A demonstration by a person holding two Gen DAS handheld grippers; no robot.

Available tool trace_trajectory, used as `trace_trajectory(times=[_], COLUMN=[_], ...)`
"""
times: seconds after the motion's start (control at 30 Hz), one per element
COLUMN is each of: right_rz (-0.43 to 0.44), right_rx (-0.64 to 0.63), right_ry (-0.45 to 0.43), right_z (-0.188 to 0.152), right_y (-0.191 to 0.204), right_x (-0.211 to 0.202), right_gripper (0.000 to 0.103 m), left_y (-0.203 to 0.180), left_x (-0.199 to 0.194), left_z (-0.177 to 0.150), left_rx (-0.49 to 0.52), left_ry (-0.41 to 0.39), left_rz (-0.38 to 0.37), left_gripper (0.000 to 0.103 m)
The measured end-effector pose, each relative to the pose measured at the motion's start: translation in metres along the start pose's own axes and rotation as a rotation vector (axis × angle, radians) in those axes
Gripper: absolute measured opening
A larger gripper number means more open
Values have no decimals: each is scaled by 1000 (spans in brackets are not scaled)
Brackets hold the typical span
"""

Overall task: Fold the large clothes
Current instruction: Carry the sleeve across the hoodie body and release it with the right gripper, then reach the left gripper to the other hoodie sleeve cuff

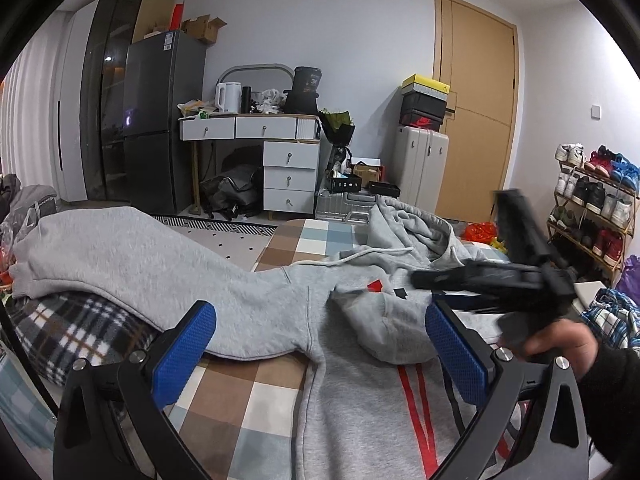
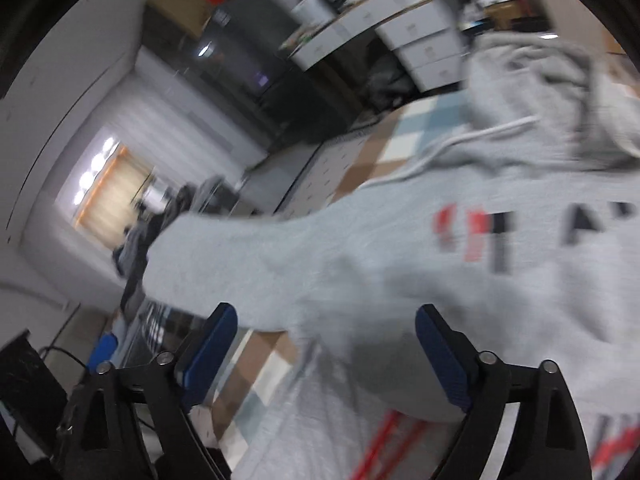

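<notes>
A large grey hoodie (image 1: 248,312) lies spread on a bed with a checked cover (image 1: 248,396). One long sleeve (image 1: 120,264) stretches to the left over a plaid pillow (image 1: 76,332), and the hood (image 1: 416,224) with its white drawstring (image 1: 360,254) lies crumpled at the far side.

The left hand-held gripper (image 1: 320,340) hovers low over the armpit area with its jaws wide apart and nothing between them. The right hand-held gripper (image 2: 326,344) also stands apart and empty over the same sleeve (image 2: 256,264); its view is blurred.

The fleece looks thick, soft and fairly heavy, not slippery, so it probably sags and drags when lifted. A firm place to take hold seems to be the ribbed cuff (image 1: 20,276) or the shoulder seam, pinching both layers together.
</notes>
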State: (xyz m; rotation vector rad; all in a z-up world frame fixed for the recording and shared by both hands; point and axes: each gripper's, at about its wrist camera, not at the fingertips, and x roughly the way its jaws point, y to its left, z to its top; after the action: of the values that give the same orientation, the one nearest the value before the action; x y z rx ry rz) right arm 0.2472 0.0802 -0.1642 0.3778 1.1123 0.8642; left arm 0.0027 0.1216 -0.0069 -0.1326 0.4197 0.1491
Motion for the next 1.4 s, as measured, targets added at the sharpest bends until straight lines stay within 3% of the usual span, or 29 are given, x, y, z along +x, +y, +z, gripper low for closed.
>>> trace_trajectory(times=[0.1, 0.3, 0.4, 0.47, 0.63, 0.77, 0.93, 1.07, 1.23, 1.4], right_rz=[-93, -230, -241, -199, -109, -12, 21, -52, -127, -97], right_rx=[67, 352, 427, 436, 419, 256, 69, -73, -183, -161], right_ry=[-60, -129, -103, -132, -189, -304, -471, -548, -603, -596], right_z=[-1, -13, -24, -30, -47, -68, -108, -140, -166, -171], right_y=[-37, -142, -168, -171, -141, -74, -2, 40, 60, 54], right_x=[-36, -92, -98, -104, -128, -165, -198, -206, -209, -211], right_gripper=[99, 99, 99, 99, 99, 103, 103, 103, 103, 103], left_y=[-1, -6, -7, -4, -2, 1, 4, 14, 43, 96], left_x=[-1, 2, 5, 8, 11, 9, 2, -10, -42, -64], left_z=[-1, -3, -4, -5, -6, -7, -5, -2, 16, 32], left_rx=[1, 31, 38, 36, 31, 33, 17, -9, -80, -159], left_ry=[0, 3, 14, 22, 34, 38, 6, -21, -69, -55], left_rz=[6, 33, 57, 73, 100, 111, 138, 188, 228, 246], left_gripper=[102, 102, 102, 102, 102, 102, 102, 102, 102, 102])
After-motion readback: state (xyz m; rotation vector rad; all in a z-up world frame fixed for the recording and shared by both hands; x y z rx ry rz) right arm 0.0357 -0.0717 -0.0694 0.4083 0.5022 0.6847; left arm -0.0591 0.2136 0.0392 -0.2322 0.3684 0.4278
